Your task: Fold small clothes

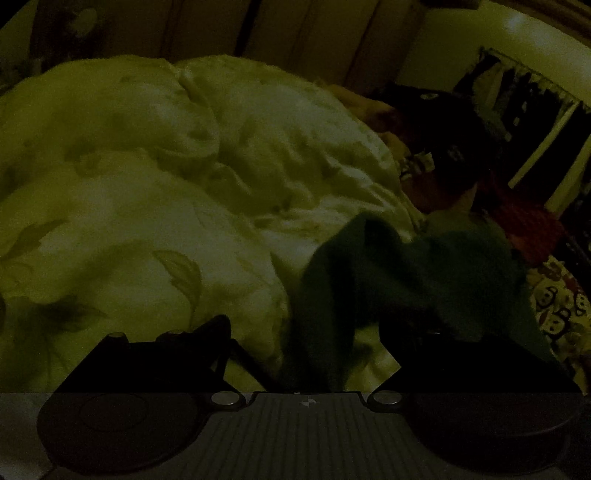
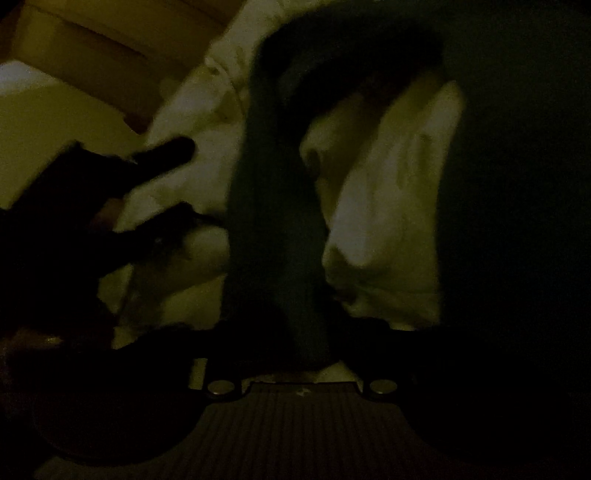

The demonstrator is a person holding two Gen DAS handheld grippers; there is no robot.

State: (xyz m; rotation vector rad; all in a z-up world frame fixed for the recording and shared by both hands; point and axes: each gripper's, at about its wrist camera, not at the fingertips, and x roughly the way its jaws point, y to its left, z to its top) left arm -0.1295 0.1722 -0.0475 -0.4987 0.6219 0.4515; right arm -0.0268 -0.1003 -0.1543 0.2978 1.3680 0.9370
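The room is very dim. A dark green garment [image 1: 388, 273] lies on a pale leaf-printed duvet [image 1: 147, 184], at lower right of the left wrist view. My left gripper [image 1: 306, 343] sits low over the duvet with its fingers spread; part of the garment drapes over the right finger. In the right wrist view the same green garment [image 2: 277, 221] hangs as a strip down to my right gripper [image 2: 295, 332], whose fingers are lost in darkness. The left gripper's dark fingers [image 2: 162, 155] show at left in that view, apart.
A heap of dark and red clothes [image 1: 480, 166] lies at the right on the bed. A patterned cloth [image 1: 557, 302] is at far right. A clothes rack [image 1: 524, 96] and a wardrobe [image 1: 295, 33] stand behind.
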